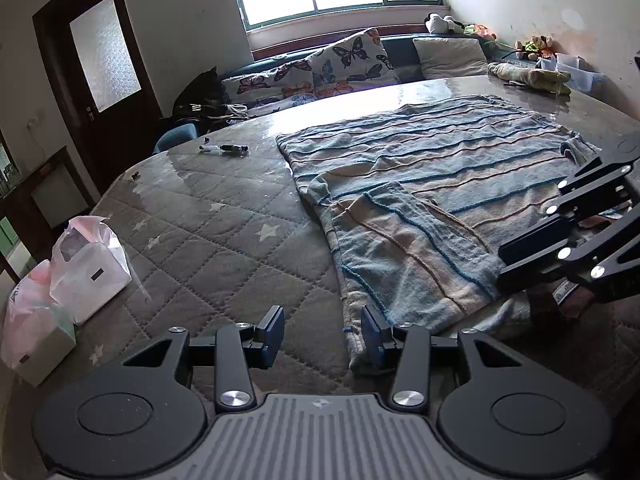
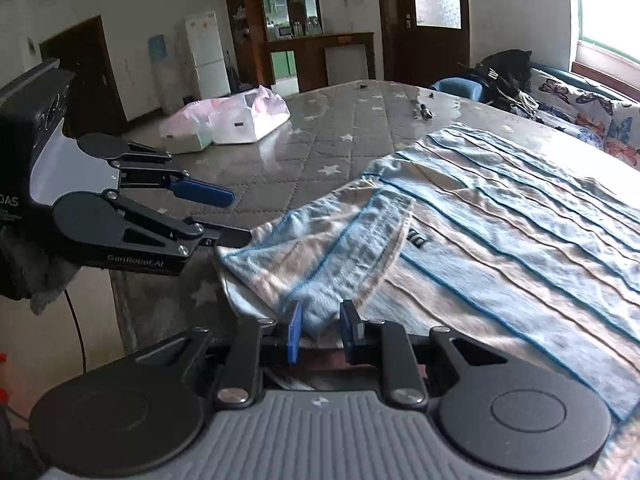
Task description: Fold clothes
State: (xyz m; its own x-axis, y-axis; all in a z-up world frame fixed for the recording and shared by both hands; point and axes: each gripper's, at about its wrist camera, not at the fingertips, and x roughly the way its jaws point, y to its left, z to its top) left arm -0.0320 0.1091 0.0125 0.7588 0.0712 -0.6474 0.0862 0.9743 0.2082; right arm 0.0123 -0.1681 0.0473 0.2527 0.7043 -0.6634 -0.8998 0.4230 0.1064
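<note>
A blue, white and tan striped garment (image 1: pixel 432 168) lies spread on the grey quilted table (image 1: pixel 192 232), with its sleeve (image 1: pixel 404 248) folded in over the body. My left gripper (image 1: pixel 323 334) is open at the sleeve's near left edge, its right finger against the cloth. My right gripper (image 2: pixel 320 330) has its jaws partly closed around a bunch of the sleeve's cloth (image 2: pixel 316 276), lifting it off the table. The right gripper also shows at the right of the left wrist view (image 1: pixel 516 256). The left gripper shows open in the right wrist view (image 2: pixel 236 216).
White plastic bags with boxes (image 1: pixel 64 276) sit at the table's left edge. A dark pen-like object (image 1: pixel 224 148) lies at the far left of the garment. A sofa with butterfly cushions (image 1: pixel 332 64) stands behind the table. Soft toys and a clear box (image 1: pixel 560 68) are at the far right.
</note>
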